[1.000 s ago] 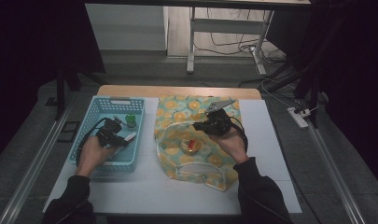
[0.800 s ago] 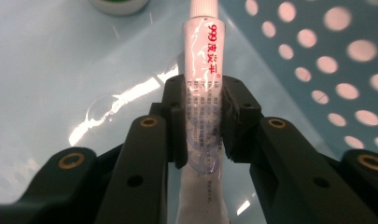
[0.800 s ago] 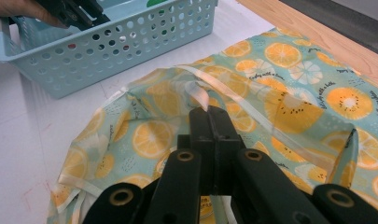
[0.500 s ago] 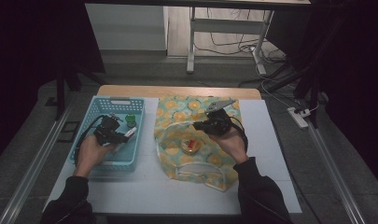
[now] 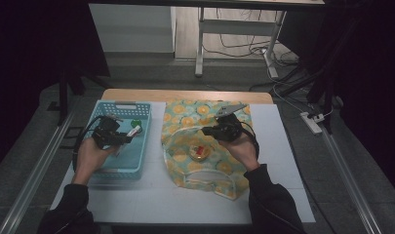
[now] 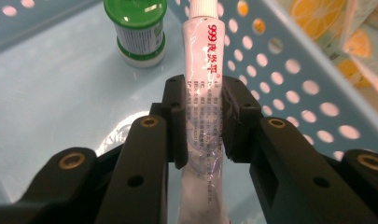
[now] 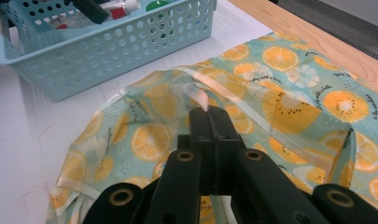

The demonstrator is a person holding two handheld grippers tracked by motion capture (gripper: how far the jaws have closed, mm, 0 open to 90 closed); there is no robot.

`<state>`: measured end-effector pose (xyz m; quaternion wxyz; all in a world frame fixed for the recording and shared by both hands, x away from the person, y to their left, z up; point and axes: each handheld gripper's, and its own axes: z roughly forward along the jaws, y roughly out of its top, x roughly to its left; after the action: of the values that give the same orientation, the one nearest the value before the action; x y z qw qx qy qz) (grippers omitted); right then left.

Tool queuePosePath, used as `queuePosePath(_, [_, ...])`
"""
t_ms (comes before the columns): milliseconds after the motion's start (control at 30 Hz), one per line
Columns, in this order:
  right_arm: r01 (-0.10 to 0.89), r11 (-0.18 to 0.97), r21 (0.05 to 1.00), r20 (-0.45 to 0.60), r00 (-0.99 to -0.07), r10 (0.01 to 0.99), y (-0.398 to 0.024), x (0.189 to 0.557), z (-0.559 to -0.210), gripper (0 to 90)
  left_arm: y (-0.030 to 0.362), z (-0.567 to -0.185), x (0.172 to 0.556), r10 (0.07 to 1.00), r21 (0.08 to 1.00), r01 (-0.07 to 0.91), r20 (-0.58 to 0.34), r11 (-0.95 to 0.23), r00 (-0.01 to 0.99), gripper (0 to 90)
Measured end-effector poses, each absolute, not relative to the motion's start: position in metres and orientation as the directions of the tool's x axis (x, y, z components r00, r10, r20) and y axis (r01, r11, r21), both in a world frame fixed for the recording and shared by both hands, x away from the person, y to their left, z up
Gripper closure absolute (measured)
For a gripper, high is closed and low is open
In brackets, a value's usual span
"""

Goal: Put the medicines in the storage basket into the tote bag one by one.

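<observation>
Gripping white tube point(image 6: 203, 88) marked red "999": left fingers point(image 6: 203, 122); right fingers point(image 7: 213, 122) pinching fruit-print bag point(image 7: 289, 88).

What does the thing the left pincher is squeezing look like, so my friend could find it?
Find the light blue basket with round holes on the table's left side. Above its floor, the left gripper clamps a soft white tube with red "999" print and a white cap. Its neighbour, a small bottle, stands upright with a green lid; the tube is long and flat.
</observation>
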<state>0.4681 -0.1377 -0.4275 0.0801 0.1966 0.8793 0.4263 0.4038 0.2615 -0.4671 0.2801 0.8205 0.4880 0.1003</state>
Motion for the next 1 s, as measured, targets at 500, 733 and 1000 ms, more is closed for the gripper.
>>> queuePosePath(500, [0.270,0.554,0.788,0.023,-0.911,0.412,-0.138,0.467,-0.426,90.0,0.246,-0.439,0.394,0.823,0.624,0.692,-0.133,-0.363,0.552,73.4])
queuePosePath(733, [0.271,0.552,0.789,0.024,-0.911,0.412,-0.138,0.467,-0.425,90.0,0.235,-0.429,0.391,0.798,0.634,0.678,-0.155,-0.372,0.582,73.4])
queuePosePath(1000, [0.270,0.547,0.792,0.024,-0.910,0.413,-0.138,0.467,-0.425,90.0,0.218,-0.426,0.387,0.762,0.636,0.665,-0.180,-0.392,0.622,73.4])
